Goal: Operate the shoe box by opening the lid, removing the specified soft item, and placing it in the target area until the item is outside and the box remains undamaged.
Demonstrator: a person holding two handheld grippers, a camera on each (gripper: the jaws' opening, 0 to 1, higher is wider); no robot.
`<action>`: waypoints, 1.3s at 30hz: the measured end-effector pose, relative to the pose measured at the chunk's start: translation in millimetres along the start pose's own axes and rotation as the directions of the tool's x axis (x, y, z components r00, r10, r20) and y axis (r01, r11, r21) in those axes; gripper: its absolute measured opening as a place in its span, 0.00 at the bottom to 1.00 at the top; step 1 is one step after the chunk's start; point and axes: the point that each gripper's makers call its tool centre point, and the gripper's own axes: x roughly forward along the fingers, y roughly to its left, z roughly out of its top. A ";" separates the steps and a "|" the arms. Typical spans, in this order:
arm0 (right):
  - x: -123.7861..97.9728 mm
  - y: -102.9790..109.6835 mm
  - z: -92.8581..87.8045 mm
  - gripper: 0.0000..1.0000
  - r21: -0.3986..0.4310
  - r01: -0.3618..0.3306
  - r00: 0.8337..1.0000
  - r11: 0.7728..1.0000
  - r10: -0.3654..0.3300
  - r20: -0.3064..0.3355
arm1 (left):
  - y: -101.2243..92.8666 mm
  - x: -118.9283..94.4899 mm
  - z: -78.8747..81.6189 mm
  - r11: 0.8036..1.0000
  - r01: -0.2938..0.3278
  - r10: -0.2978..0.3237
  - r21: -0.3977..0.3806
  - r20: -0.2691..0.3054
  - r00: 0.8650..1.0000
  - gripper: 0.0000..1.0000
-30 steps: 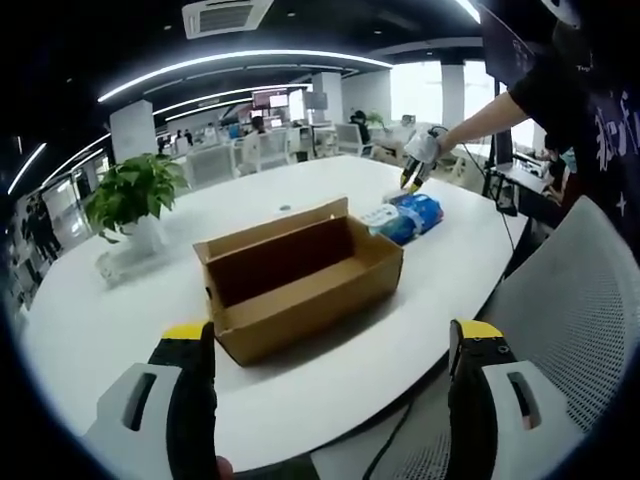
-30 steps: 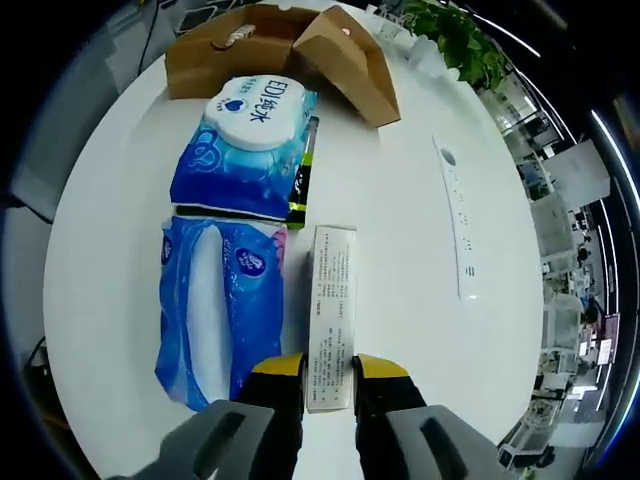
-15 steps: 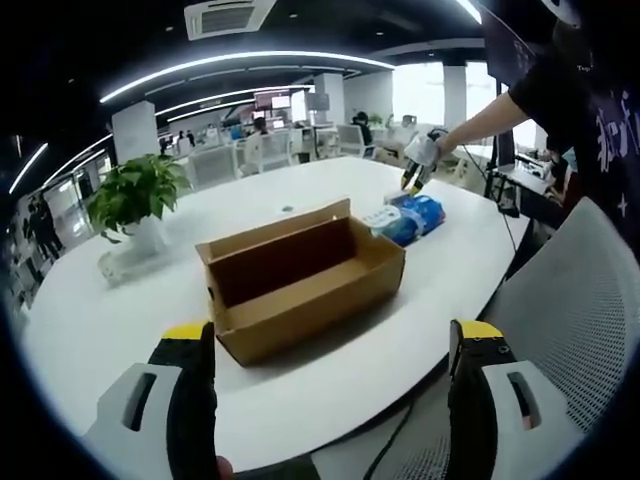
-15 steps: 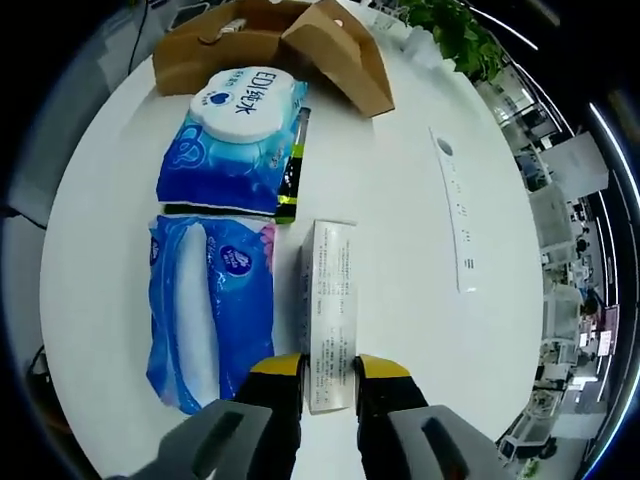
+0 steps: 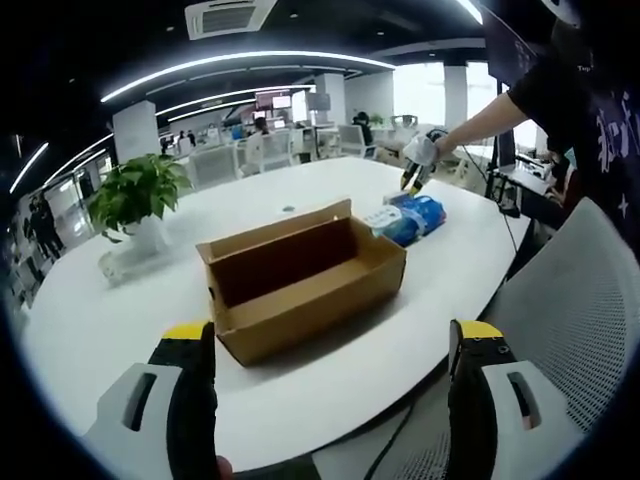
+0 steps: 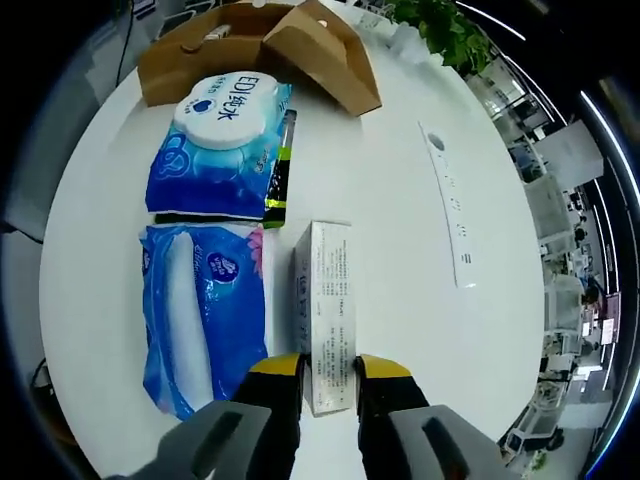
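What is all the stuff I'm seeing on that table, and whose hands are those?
Cardboard box: one, brown, open, mid-table.
Wipes pack: one, blue with white lid, beside the box.
Tissue pack: one, blue, next to the wipes.
Slim carton: one, white, between the right jaws.
Potted plant: one, green, far side.
Table: one, white, round.
Right gripper: yellow-tipped, nearly shut around the carton.
Left gripper: yellow-tipped, open.

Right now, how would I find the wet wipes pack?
Start at the open cardboard box on the white table. Just beside it lies the wet wipes pack. Unlike the plain blue tissue pack next to it, it has a white oval lid.
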 end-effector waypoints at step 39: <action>-83.8 14.8 54.5 0.64 0.437 0.059 0.967 0.898 -0.160 0.197 | 8.6 -3.7 5.5 0.996 -0.034 0.038 -0.081 0.047 0.998 0.96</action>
